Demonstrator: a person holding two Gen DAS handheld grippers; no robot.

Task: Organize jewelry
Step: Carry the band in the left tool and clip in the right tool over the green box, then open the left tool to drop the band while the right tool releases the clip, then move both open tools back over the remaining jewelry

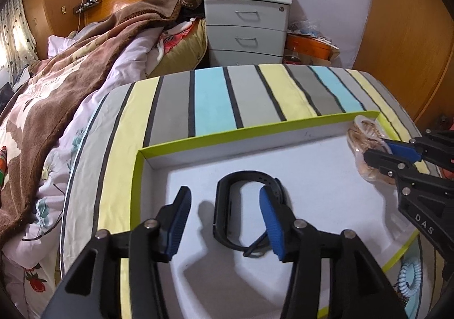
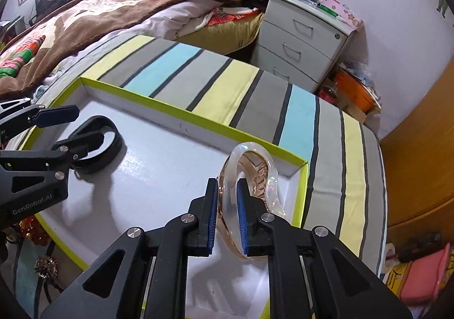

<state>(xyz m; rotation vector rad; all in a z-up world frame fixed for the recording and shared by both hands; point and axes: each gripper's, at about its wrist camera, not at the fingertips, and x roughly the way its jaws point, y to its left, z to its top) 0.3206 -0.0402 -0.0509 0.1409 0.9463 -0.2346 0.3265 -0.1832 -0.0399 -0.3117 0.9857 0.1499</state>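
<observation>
A shallow white tray with a lime-green rim [image 1: 255, 127] [image 2: 198, 117] lies on a striped cloth. A black wristband [image 1: 241, 205] [image 2: 99, 143] lies in its left part. My left gripper [image 1: 224, 222] is open just above the tray, its right finger over the band; it also shows in the right wrist view [image 2: 68, 129]. My right gripper [image 2: 227, 211] is shut on a rose-gold watch wrapped around a clear holder [image 2: 252, 174] at the tray's far right corner; the watch [image 1: 366, 134] and gripper [image 1: 377, 150] also show in the left wrist view.
The striped cloth [image 1: 215, 100] covers a table beside a bed with a brown blanket [image 1: 56, 86]. A grey drawer unit [image 1: 247, 27] stands behind. A light-blue coiled hair tie [image 1: 408, 279] lies outside the tray's near right rim. Red and gold ornaments [image 2: 37, 234] lie by the tray's left rim.
</observation>
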